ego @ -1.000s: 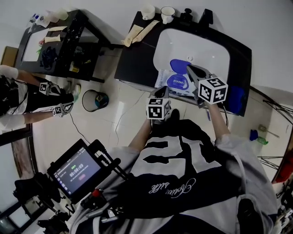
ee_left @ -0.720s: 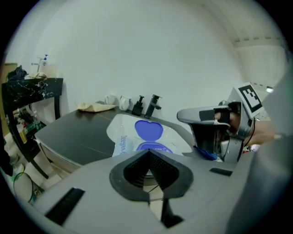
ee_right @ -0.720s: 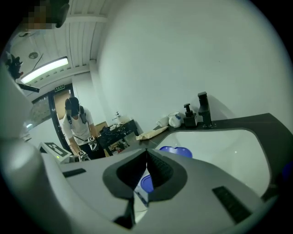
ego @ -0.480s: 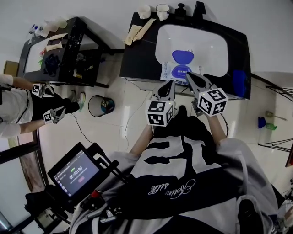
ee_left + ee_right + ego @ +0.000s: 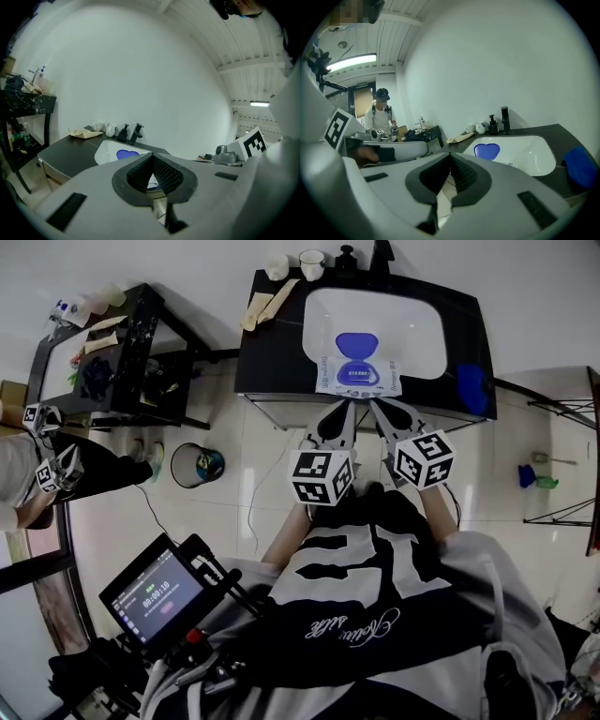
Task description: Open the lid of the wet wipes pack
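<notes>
The wet wipes pack [image 5: 357,378] lies on the front rim of the white sink [image 5: 412,324]. Its blue lid [image 5: 356,344] is flipped up and back, open. In the left gripper view the blue lid [image 5: 123,153] shows in the basin, and in the right gripper view the lid [image 5: 486,150] stands above the white pack [image 5: 512,164]. My left gripper [image 5: 343,411] and right gripper [image 5: 377,409] hang side by side in front of the counter, short of the pack and not touching it. Both are shut with nothing between their pads, as the left gripper [image 5: 152,155] and right gripper [image 5: 450,153] show in their own views.
A black faucet [image 5: 380,254], soap dispenser [image 5: 347,257], two cups [image 5: 310,261] and a tan cloth [image 5: 267,298] stand along the dark counter's back and left. A blue sponge [image 5: 472,386] lies at its right. A black side table [image 5: 112,343], a bin [image 5: 197,466] and another person [image 5: 37,470] are at left.
Both grippers have drawn back from the pack toward my body. The right gripper, which hung over the pack a second ago, is now clear of the counter. The lid stays open.
</notes>
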Motion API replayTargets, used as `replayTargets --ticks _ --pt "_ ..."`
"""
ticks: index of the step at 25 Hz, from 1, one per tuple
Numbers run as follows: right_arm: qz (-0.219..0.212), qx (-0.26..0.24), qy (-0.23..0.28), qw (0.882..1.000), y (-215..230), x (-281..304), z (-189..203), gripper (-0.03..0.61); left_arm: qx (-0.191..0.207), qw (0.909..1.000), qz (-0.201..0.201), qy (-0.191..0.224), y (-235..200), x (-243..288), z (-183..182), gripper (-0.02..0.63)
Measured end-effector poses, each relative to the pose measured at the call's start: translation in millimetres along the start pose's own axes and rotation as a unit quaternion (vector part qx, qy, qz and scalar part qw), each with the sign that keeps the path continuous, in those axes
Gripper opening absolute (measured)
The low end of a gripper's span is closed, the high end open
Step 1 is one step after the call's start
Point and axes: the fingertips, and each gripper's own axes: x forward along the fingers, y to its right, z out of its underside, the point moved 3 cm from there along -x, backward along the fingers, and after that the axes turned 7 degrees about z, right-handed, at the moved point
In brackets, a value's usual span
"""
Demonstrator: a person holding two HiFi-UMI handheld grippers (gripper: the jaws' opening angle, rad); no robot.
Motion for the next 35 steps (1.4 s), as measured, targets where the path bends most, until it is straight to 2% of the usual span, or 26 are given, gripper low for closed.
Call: replayTargets --ticks 10,15,23,29,35 --pt "-0.042 -0.003 0.014 0.999 -4 -56 -1 0.0 -0.004 0.9992 -0.03 0.028 54 -12 7 -0.002" --pt "-0.064 -0.028 0.008 0.998 4 -123 25 0.0 -0.005 0.9975 -0.057 0.042 120 -29 31 -0.002" --pt "-0.102 -0.023 0.006 0.995 13 -179 43 0.0 -0.037 0.9936 -0.102 0.031 174 -51 74 -0.002" --pt "-0.123 -0.016 0.015 0.992 1 -204 50 0.0 -0.012 0.9929 -0.116 0.025 199 -64 80 -0.002" --pt "-0.126 -0.008 0.027 0.992 -1 -213 49 0.0 0.004 0.993 -0.116 0.019 207 -61 83 -0.002"
